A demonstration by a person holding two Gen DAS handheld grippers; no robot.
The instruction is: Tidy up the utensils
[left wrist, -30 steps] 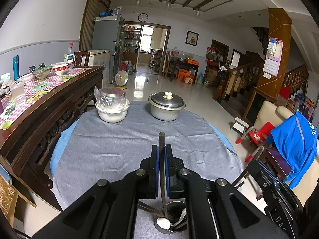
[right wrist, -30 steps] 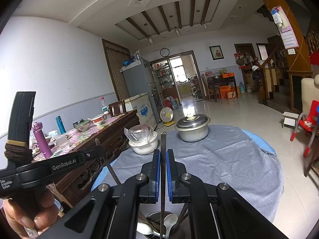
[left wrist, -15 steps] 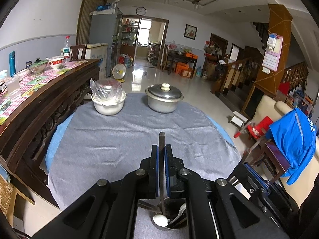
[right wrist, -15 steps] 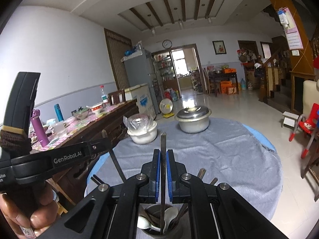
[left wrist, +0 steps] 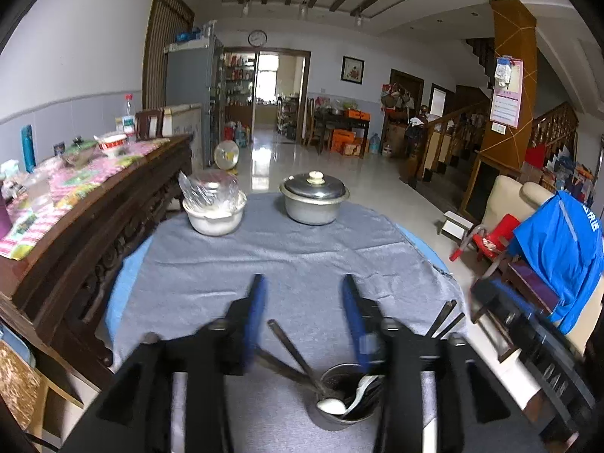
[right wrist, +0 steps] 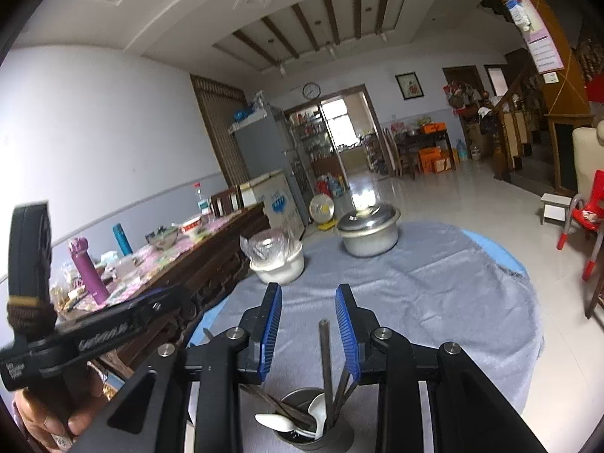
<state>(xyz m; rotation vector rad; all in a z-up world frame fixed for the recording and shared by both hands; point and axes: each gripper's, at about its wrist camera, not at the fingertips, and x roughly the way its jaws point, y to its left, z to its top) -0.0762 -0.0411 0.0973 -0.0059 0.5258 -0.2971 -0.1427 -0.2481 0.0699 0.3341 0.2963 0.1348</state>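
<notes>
Both grippers' fingers opening over metal utensil cup [right wrist: 315, 430] on counter [left wrist: 302, 264]: left gripper [left wrist: 304, 324] & right gripper [right wrist: 307, 330] grip nothing; chopsticks [right wrist: 324, 362], spoons [right wrist: 275, 421] inside cup.

I can make out very little lettering. In the right wrist view, the black handle of the left gripper [right wrist: 102, 336] carries white lettering along its arm, blurred; it looks like "GenRobot" but I cannot confirm each letter. Small white print sits lower on the same handle, too small to read. In the left wrist view, the blue jacket [left wrist: 558, 249] shows white characters near its top edge, unreadable. The pink wall calendar [left wrist: 506, 92] has print too fine to read.
</notes>
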